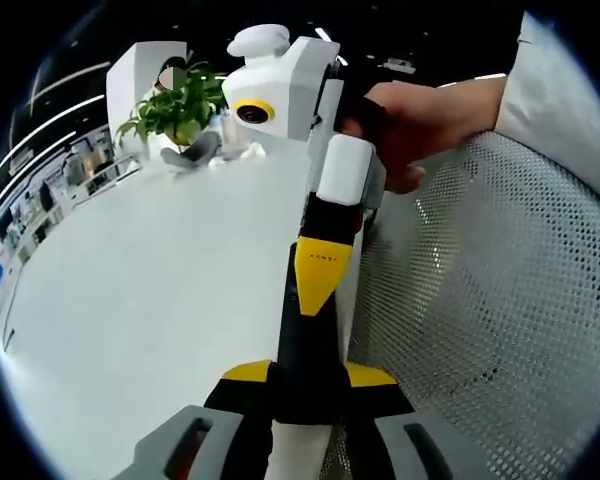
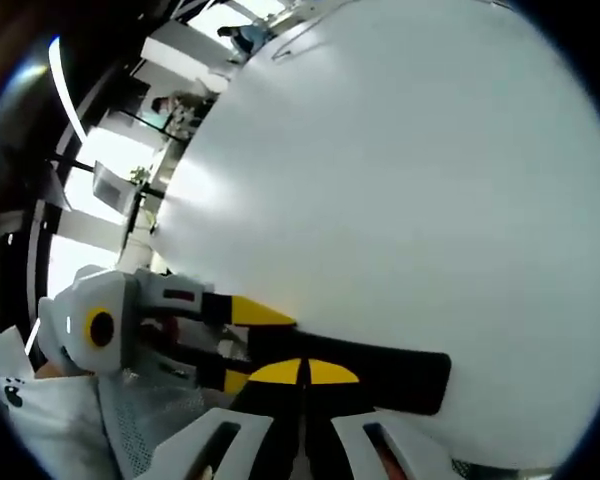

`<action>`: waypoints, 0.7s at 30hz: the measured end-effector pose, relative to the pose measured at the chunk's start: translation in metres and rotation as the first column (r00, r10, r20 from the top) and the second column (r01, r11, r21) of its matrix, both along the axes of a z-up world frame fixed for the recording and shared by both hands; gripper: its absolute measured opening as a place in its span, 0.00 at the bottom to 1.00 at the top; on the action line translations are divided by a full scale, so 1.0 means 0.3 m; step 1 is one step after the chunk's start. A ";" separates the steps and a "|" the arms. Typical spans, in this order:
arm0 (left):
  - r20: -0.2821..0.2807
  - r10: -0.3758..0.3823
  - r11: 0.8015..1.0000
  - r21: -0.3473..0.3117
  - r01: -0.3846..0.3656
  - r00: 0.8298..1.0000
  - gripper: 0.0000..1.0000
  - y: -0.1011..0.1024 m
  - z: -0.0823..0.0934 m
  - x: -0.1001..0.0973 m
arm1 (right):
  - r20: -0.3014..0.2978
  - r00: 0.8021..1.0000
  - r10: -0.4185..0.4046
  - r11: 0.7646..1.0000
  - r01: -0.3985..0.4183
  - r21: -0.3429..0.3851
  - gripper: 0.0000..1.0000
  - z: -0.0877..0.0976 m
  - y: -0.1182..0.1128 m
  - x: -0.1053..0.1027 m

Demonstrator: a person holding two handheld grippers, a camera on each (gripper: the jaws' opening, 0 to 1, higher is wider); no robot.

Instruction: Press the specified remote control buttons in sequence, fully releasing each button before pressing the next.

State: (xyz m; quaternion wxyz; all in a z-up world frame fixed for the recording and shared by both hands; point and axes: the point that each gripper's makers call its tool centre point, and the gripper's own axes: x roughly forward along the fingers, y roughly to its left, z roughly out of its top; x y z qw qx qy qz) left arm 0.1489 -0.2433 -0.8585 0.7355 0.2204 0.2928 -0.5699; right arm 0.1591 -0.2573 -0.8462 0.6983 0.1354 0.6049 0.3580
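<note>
the remote shows no buttons in either view. in the left gripper view it is seen edge-on as a slim black bar, its near end cut off by the frame's bottom, where something white below it is hard to make out. the left gripper has its yellow-tipped jaws clamped on the bar's sides. the right gripper reaches in from above, its jaws drawn together into one yellow wedge that rests on the remote. a hand grips its white body, with the sleeve cut off at the edge.

in the right gripper view the remote is a matte black slab with a rounded end, lying over the smooth white table. the right gripper covers its middle, yellow tips closed with only a thin seam between them. the left gripper holds the remote's other end, which is hidden between its jaws.

a white mesh chair with fine perforations sits beside the table. a leafy plant stands at the table's far end, and the items by it are too blurred to name.
</note>
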 end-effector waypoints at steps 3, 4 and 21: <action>0.001 -0.002 1.000 0.000 0.002 1.000 0.25 0.000 0.000 0.000 | -0.001 1.000 -0.001 1.000 0.001 -0.011 0.00 -0.006 -0.004 0.001; 0.000 -0.002 1.000 0.001 0.002 1.000 0.25 -0.001 0.000 0.000 | -0.005 1.000 -0.001 1.000 0.001 -0.013 0.00 -0.009 -0.005 0.000; 0.002 -0.007 1.000 0.001 0.007 1.000 0.25 -0.001 0.000 -0.001 | 0.004 1.000 -0.023 1.000 0.023 -0.020 0.00 -0.011 -0.005 0.003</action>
